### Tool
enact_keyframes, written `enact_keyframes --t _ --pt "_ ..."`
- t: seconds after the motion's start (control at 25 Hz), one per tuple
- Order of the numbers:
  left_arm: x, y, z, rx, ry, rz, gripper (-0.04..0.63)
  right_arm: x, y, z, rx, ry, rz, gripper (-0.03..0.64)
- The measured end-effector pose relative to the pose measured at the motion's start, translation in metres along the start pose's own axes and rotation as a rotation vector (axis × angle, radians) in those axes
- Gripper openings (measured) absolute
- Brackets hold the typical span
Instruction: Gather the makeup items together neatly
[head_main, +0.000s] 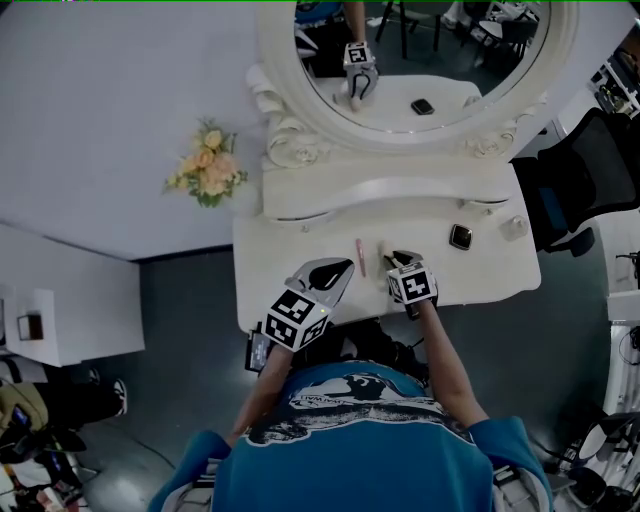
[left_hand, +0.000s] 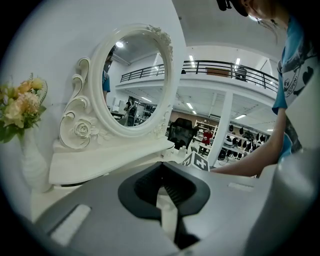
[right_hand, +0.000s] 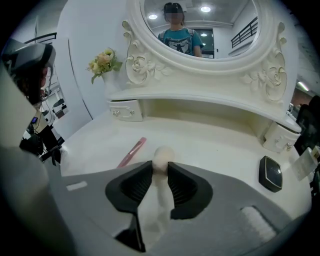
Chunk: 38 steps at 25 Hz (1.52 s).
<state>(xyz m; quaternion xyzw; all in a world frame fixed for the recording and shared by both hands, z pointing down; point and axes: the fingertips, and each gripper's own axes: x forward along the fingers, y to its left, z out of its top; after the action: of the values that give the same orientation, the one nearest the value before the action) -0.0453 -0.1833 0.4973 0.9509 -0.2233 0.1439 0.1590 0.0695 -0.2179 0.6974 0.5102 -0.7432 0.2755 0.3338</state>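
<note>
Cream makeup tube (right_hand: 161, 154) pinched near its rounded end in the right gripper (right_hand: 160, 166), low over the dressing table (right_hand: 215, 145). Pink pencil (right_hand: 132, 151) lying at 10 o'clock, black compact (right_hand: 270, 173) well off at 3. Left gripper (left_hand: 161, 167) pressed together, holding nothing. Risk from here, tbh: rolling away on release, being round and smooth, or knocking the pencil askew if set down too close.

Open tabletop (head_main: 290, 245) left, compact (head_main: 460, 237) right
</note>
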Motion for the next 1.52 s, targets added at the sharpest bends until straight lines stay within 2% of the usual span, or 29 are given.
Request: enact_keyframes --t 0.24,0.4,0.48,0.6,0.8,1.16,1.4,1.52 --pt "-0.001 0.002 0.001 -0.004 -0.005 0.021 0.014 0.000 0.000 0.000 -0.004 0.000 0.014 0.125" --pt "0.001 0.000 0.002 -0.005 -0.006 0.025 0.014 -0.006 -0.002 0.002 -0.009 0.003 0.027 0.163" --pt "0.004 -0.003 0.001 -0.005 -0.003 0.023 0.014 -0.011 -0.004 0.004 -0.014 -0.006 0.039 0.203" --pt "0.010 -0.009 0.000 -0.003 0.003 0.016 0.014 -0.022 -0.015 0.008 -0.005 -0.037 0.045 0.210" --pt "0.022 -0.018 0.000 -0.003 0.010 0.014 0.014 -0.042 -0.055 0.004 0.020 -0.064 0.003 0.210" --pt "0.048 -0.032 0.006 -0.012 0.011 0.043 0.014 -0.067 -0.149 -0.020 0.055 -0.046 -0.117 0.225" --pt "0.066 -0.040 0.009 -0.019 0.005 0.079 0.014 -0.070 -0.203 -0.025 0.089 -0.035 -0.207 0.291" --pt "0.074 -0.043 0.010 -0.026 0.001 0.100 0.014 -0.065 -0.217 -0.032 0.107 -0.006 -0.224 0.329"
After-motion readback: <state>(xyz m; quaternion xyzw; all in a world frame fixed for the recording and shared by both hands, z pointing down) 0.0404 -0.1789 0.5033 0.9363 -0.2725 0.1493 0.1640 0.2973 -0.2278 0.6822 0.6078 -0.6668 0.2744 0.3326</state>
